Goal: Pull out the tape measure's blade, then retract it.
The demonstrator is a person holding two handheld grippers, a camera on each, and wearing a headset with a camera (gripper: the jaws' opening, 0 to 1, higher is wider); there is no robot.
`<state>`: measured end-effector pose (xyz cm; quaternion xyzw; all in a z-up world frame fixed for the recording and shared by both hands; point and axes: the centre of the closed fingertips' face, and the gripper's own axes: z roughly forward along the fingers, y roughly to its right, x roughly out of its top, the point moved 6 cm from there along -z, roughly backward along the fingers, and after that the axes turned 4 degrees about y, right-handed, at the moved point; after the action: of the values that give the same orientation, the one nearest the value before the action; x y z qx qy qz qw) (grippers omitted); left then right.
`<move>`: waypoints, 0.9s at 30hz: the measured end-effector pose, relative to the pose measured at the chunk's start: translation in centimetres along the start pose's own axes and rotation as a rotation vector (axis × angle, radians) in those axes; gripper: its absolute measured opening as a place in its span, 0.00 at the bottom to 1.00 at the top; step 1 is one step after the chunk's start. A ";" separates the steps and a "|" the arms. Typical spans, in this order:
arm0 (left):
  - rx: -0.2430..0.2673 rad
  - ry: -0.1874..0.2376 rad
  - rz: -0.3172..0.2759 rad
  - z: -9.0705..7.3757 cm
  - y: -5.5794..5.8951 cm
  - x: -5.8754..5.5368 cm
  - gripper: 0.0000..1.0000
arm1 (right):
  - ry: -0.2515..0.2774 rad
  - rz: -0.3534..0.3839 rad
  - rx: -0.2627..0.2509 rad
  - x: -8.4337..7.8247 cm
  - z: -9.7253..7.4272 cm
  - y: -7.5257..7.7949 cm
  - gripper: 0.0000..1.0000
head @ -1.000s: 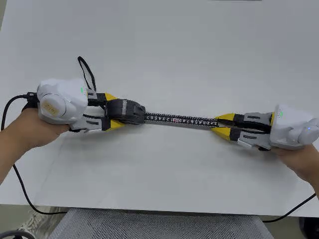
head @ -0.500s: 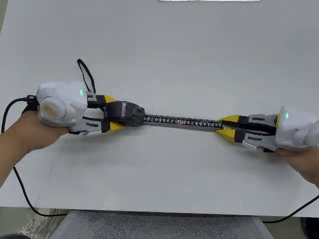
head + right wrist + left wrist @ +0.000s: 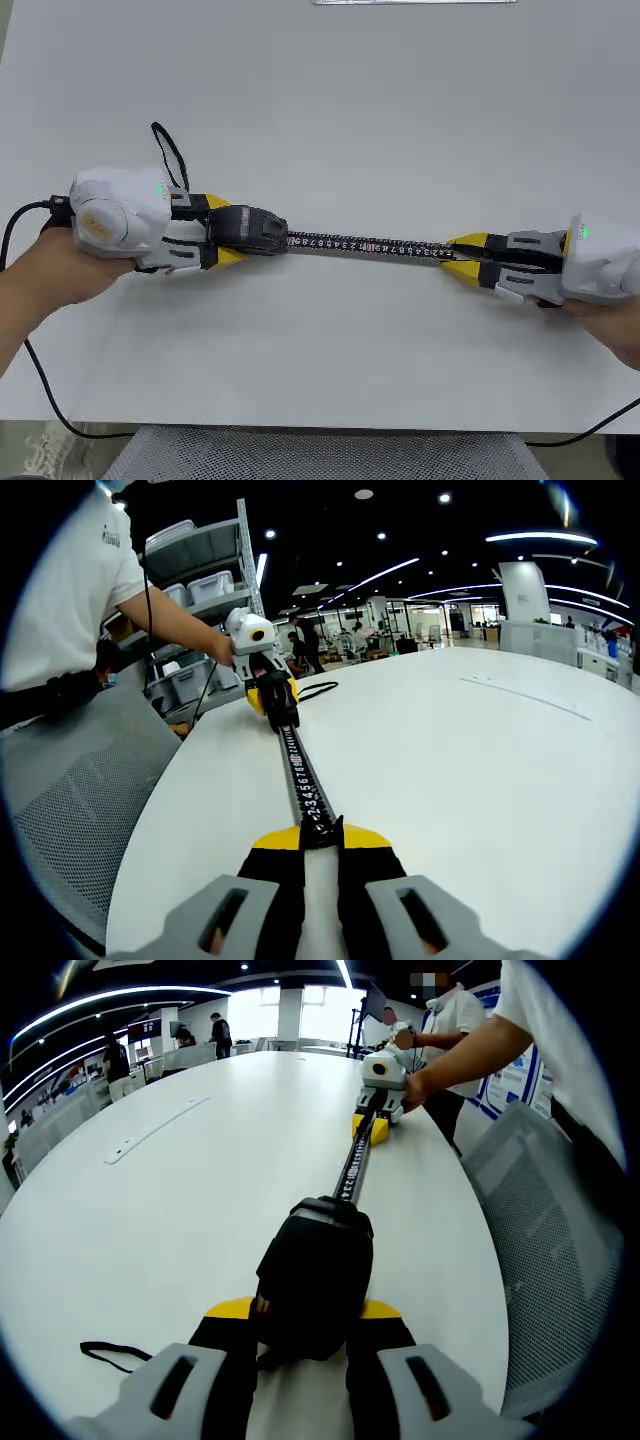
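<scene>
On the table (image 3: 350, 110), the tape measure (image 3: 250, 229) sits left of centre, clamped between the jaws of the left gripper (image 3: 228, 228), which lies to its left. The blade (image 3: 360, 245) runs rightward just over the tabletop to the right gripper (image 3: 458, 254), whose jaws pinch its end. A strap (image 3: 172, 150) loops behind the left gripper (towards the table's far side), and a chair (image 3: 320, 455) stands before the near edge

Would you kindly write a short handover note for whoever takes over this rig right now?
Left tool: shut on the tape measure case, on the table.
Right tool: shut on the end of the blade.
Done: blade drawn out, stretched between the two tools.
Left: pull further if needed, then let the blade retract into the case.
</scene>
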<state>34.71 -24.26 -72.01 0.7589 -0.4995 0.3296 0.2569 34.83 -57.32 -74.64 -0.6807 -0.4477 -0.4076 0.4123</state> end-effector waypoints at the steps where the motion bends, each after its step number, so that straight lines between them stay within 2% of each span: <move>1: 0.000 0.000 0.000 0.0 0.0 0.0 0.30 | -0.001 -0.001 0.000 0.0 -0.1 0.0 0.09; 27: -0.001 -0.003 0.002 0.1 0.1 0.0 0.30 | -0.005 0.011 -0.026 -0.8 -2.7 0.4 0.08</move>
<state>34.69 -24.35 -72.01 0.7587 -0.5008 0.3284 0.2563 34.47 -60.09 -74.55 -0.6895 -0.4397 -0.4095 0.4045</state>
